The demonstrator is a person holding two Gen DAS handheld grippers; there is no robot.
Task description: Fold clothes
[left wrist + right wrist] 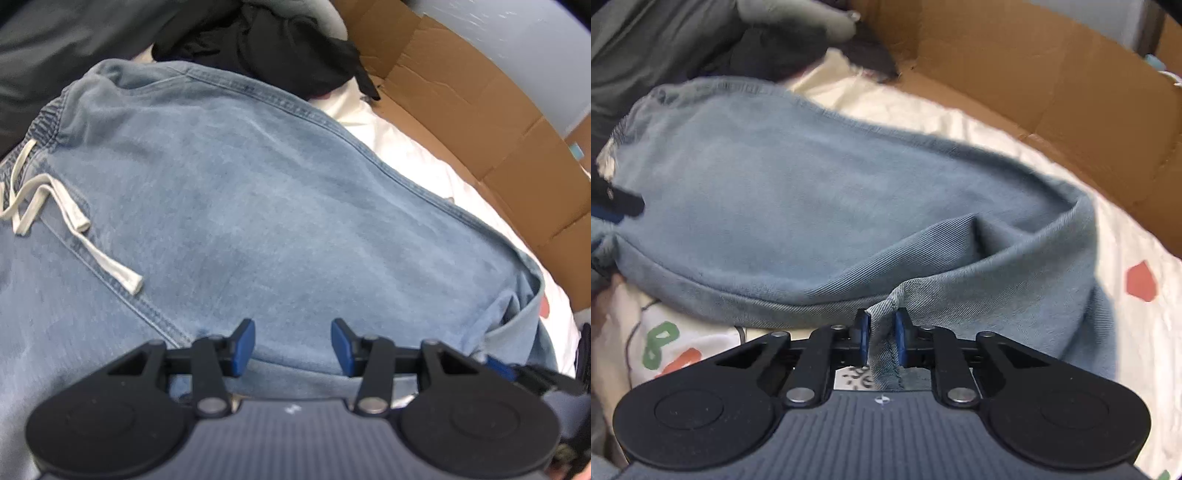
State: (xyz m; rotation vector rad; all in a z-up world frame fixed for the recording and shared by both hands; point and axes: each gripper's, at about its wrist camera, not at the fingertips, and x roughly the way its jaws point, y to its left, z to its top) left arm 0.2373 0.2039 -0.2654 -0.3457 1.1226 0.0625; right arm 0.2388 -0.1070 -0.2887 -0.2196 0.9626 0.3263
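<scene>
Light blue denim pants (258,192) with an elastic waist and a white drawstring (55,206) lie spread on a white printed sheet. My left gripper (293,345) hovers over the near part of the denim, open, its blue pads well apart with nothing pinched between them. In the right wrist view the same denim (794,206) lies folded over, and a stitched edge of it (884,354) runs up between the blue pads. My right gripper (882,334) is shut on that edge, with the cloth puckered at the grip.
A brown cardboard box (480,110) runs along the far right side. Dark and grey clothes (277,48) are piled at the back. The sheet (1126,332) has red and green shapes printed on it.
</scene>
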